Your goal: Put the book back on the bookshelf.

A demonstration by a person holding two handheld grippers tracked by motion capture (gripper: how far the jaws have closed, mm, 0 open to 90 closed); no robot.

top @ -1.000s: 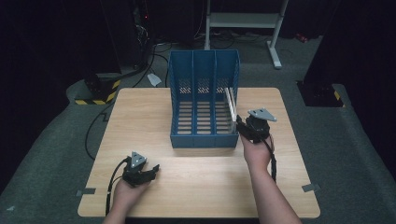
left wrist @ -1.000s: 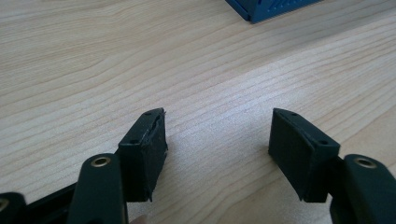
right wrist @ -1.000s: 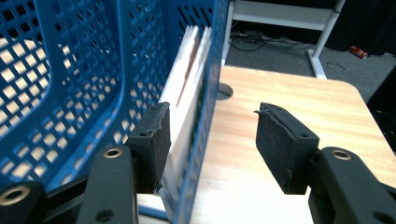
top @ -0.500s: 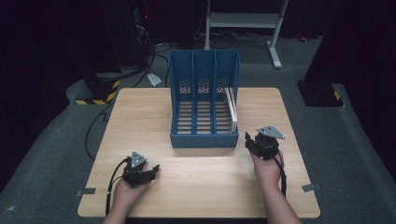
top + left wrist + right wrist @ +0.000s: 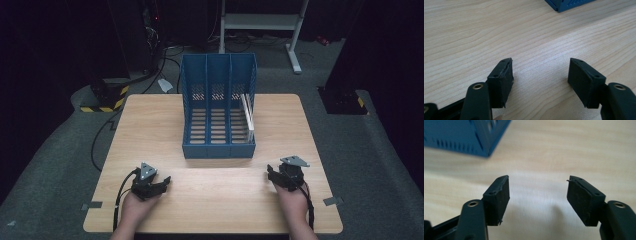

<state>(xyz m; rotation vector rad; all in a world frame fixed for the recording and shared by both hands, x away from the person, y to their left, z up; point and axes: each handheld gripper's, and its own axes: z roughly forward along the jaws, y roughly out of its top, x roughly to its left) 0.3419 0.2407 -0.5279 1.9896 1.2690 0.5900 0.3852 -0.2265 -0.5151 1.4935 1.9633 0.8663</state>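
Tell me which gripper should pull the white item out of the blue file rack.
Right. The right gripper, jaws open and empty, lies on the side where the white item stands in the blue file rack.

Dim and soft-focused from above, dark all round the pale wooden table (image 5: 150, 125). Bright and even up close, faint shadows under black jaws. Sharp wood grain on the left; blurred blue slotted plastic file rack (image 5: 461, 137) on the right.

Black-and-yellow striped block (image 5: 103, 99) and white metal stand (image 5: 260, 22) on grey floor (image 5: 385, 150).
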